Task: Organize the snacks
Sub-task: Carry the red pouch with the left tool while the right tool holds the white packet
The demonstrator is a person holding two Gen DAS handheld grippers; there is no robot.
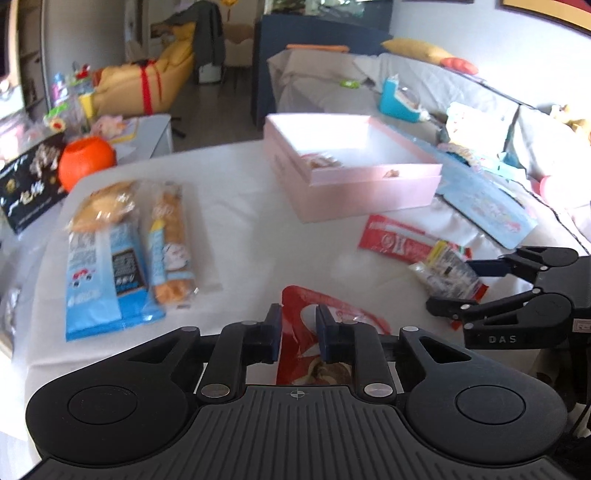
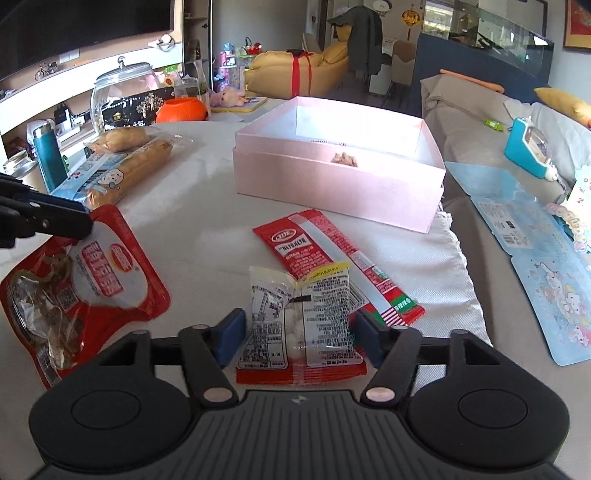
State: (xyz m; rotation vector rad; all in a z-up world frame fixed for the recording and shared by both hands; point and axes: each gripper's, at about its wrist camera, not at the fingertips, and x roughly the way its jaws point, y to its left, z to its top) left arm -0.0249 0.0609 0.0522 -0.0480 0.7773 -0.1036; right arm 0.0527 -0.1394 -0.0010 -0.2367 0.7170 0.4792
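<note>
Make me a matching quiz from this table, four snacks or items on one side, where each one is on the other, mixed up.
Things:
1. red pouch
2. clear packet
3. bread packs
4. pink box

Places:
A. far side of the table, lid off
B. between the right claw's fingers
C. at the left claw
D. table's left side, side by side

Pairs: 1-C, 2-B, 3-D, 4-A

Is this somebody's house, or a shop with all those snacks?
Most likely a home living room. A grey sofa with a yellow cushion stands beside the table, a big TV hangs on the wall, and a coat is draped over a chair.
</note>
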